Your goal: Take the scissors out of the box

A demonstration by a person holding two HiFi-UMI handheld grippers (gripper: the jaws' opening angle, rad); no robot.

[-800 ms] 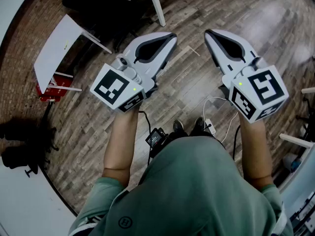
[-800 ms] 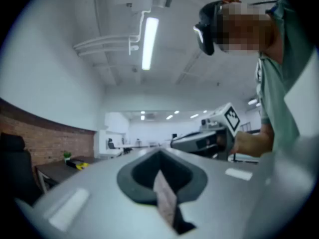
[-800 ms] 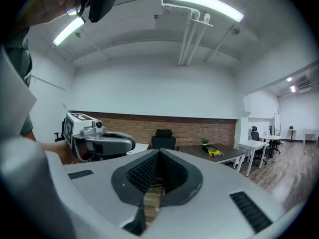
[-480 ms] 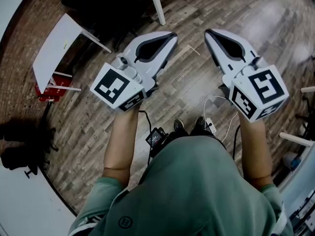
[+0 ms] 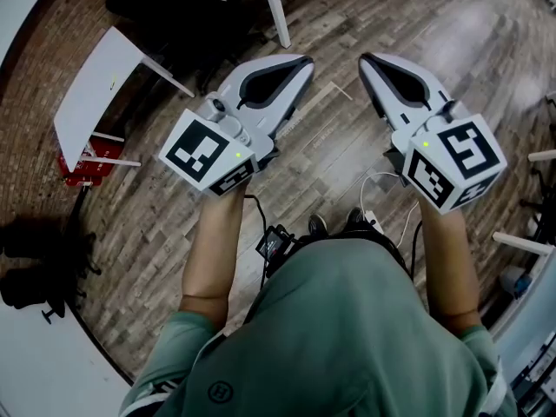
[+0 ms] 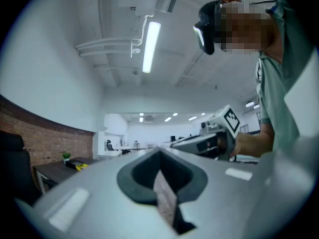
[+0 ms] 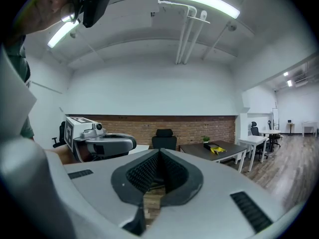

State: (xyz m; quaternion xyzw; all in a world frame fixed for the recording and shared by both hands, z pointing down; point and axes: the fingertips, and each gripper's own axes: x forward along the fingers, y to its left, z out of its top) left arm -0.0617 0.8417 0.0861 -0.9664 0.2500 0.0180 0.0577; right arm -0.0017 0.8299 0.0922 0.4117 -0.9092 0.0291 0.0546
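Far left, a white panel point(image 5: 95, 85) sits low over the plank floor point(image 5: 334, 137). Left gripper point(image 5: 299, 62) is held out in front of the body. Its jaws are pressed together at the tips with nothing between them, and its own view shows only floor through the gap behind the tips. Right gripper point(image 5: 368, 60) likewise: closed tip to tip, empty. A white cable point(image 5: 382, 179) trails on the floor below it.

Scissors and box — in no view. Possibly on a far desk point(image 7: 214, 151), but too small to tell.

Judgement: scissors will be light, stiff, slick on the blades. Best pinched across the closed blades near the pivot — or at a handle loop — so they can't swing open.
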